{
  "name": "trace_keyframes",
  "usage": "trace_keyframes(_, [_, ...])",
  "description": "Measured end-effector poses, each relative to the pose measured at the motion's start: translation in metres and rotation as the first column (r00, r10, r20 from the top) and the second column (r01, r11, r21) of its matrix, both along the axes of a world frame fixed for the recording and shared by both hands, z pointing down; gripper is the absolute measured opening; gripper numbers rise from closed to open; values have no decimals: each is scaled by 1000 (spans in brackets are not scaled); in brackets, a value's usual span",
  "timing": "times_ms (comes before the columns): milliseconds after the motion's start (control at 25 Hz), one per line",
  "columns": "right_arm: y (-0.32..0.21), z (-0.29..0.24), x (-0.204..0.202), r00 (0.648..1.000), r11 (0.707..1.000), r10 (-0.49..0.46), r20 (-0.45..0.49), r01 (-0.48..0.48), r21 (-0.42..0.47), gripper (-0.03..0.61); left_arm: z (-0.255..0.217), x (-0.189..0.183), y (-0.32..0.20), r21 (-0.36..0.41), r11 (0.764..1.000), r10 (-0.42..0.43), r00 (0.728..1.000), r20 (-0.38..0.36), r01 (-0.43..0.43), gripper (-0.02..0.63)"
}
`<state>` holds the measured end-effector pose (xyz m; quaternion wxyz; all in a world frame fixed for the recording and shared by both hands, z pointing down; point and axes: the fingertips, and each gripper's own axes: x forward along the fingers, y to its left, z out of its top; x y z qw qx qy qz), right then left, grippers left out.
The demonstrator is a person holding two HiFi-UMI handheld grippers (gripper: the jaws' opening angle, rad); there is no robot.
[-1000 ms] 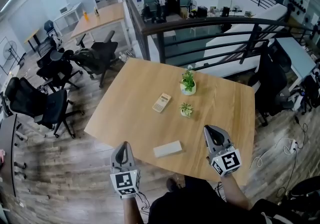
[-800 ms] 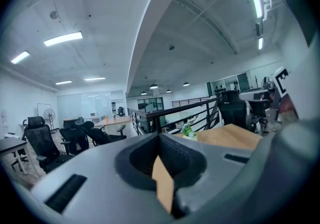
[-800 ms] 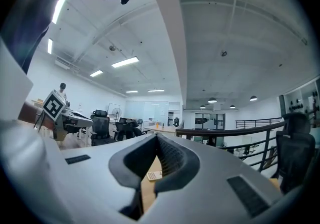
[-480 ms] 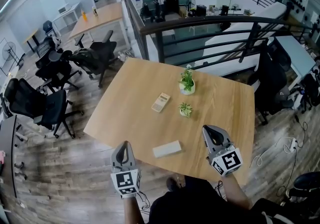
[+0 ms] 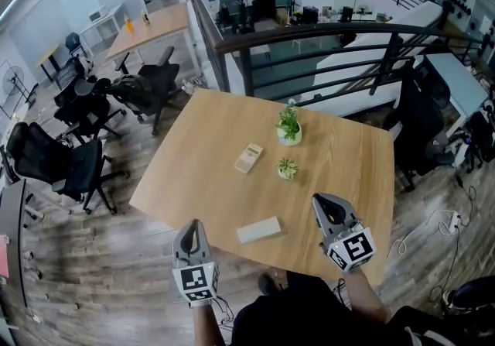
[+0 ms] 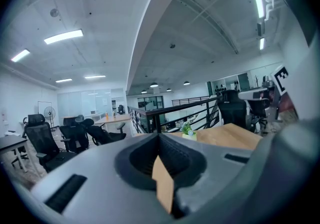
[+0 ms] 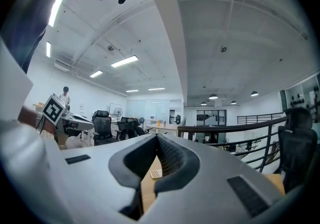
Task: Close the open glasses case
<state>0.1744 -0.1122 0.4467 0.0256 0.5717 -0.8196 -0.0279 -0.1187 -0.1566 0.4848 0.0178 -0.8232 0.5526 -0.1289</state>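
Both tongs are closed and empty: the left tongs [image 5: 193, 227] hover at the near edge of the bench [image 5: 201, 174], the right tongs [image 5: 319, 201] over its near right part. The case [image 5: 258, 230] lies on the bench between them, with a calculator [image 5: 249, 158] farther back.

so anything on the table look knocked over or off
Nothing stands out. The taller plant and the smaller plant stand upright; the calculator and the pale case lie flat on the table, askew to its edges. No spill or damage shows.
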Motion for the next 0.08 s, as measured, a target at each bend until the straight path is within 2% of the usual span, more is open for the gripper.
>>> trace_keyframes(80, [0,1,0,1000,1000,-3,-3,3,-2,14,3,2,-1,-2,1000,1,1000,-4,-1,-5])
